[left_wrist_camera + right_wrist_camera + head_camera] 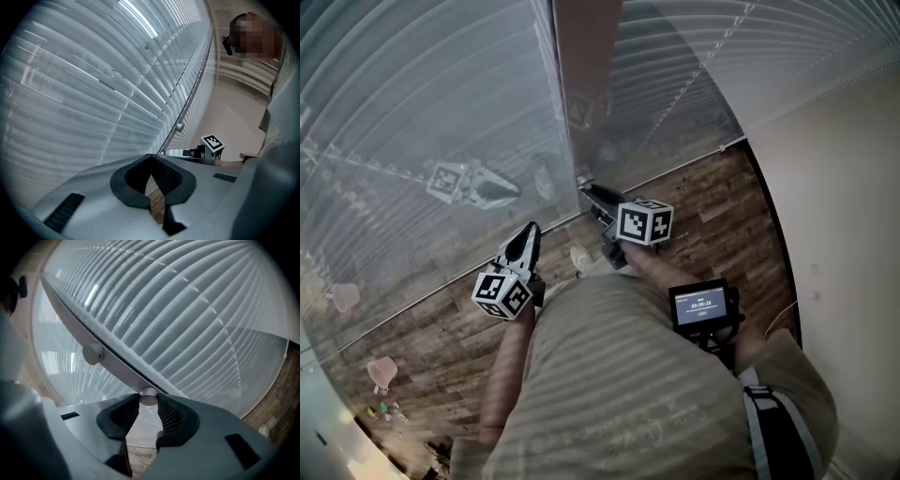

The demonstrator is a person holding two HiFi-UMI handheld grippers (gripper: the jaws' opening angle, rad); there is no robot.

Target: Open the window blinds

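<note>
1. Your right gripper [149, 405] clamps the small round knob [149, 398] at 12 o'clock; the blinds [197, 305] stretch above it.
2. The knob likely turns stiffly and is slick, so pinch its sides.
3. Your left gripper [151, 158] is clenched and empty.

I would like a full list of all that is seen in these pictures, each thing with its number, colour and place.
blinds: two panels, pale grey-white, slats shut, one on each side of the frame post
frame post: one, grey-brown in the head view, between the two panels
knobs: two, silvery, along the frame post
floor: one, brown wood planks, below the blinds
wall: one, cream, at the right
screen device: one, black, at the person's waist
shirt: one, beige with fine stripes, on the person
left gripper: one, grey, jaws together and empty, before the left panel
right gripper: one, grey, jaws closed on the nearer knob
</note>
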